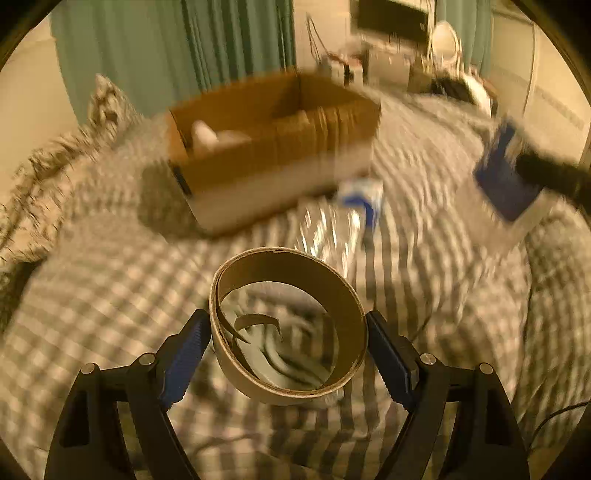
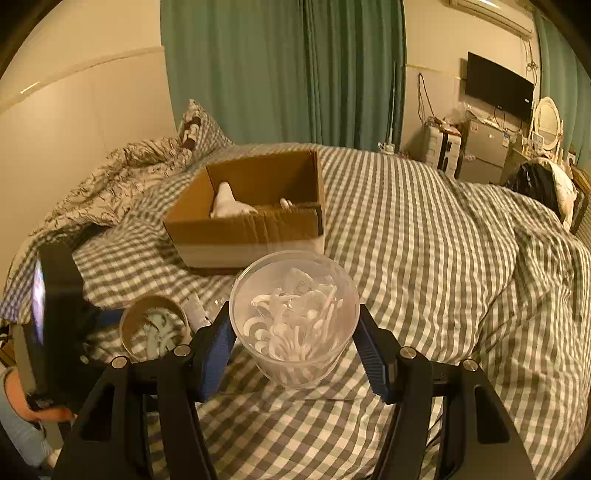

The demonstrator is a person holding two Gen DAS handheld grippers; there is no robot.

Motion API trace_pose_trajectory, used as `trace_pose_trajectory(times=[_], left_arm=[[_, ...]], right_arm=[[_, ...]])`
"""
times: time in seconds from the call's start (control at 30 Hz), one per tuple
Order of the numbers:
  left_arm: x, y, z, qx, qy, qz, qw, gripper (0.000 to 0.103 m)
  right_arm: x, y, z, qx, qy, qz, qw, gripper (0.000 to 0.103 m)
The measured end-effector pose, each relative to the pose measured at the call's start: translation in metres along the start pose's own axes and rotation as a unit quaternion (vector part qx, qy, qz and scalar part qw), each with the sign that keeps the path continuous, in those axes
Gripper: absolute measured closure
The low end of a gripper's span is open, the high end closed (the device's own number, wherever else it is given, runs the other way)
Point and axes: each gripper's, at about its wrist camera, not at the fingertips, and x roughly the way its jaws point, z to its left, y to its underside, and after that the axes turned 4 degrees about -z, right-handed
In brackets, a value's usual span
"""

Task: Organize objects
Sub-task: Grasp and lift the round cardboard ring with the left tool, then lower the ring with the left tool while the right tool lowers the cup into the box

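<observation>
Both views are showing dim, warm yellow-orange indoor light with a strong colour cast. Left wrist view is smearing heavily: the cardboard box and checked bedspread are streaking with motion blur, while the near cardboard ring is staying fairly sharp. Right wrist view is reading crisp throughout. The box is casting a soft shadow to its left on the bedspread. A ceiling light is glaring at far right. Fisheye distortion is bending the edges, and black vignette is filling the corners.
</observation>
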Motion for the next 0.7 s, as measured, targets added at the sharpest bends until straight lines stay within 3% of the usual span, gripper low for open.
trace_pose_trajectory(times=[0.13,0.43,0.53,0.7], left_arm=[[-0.029,-0.039,0.021,-0.034,0.023,-0.046,0.9981,0.017],[-0.054,-0.146,0.055,-0.065,0.012,-0.140,0.9879,0.017],[-0.040,-0.177,0.063,-0.066,0.002,-0.152,0.9861,0.017],[0.006,-0.199,0.071,-0.069,-0.005,-0.140,0.9878,0.017]], right_arm=[[-0.010,-0.023,0.008,-0.014,-0.010,-0.024,1.000,0.041],[-0.027,-0.122,0.036,-0.077,-0.028,-0.133,0.988,0.041],[-0.009,-0.154,0.038,-0.079,-0.036,-0.149,0.985,0.041],[0.057,-0.186,0.030,-0.060,-0.054,-0.125,0.989,0.041]])
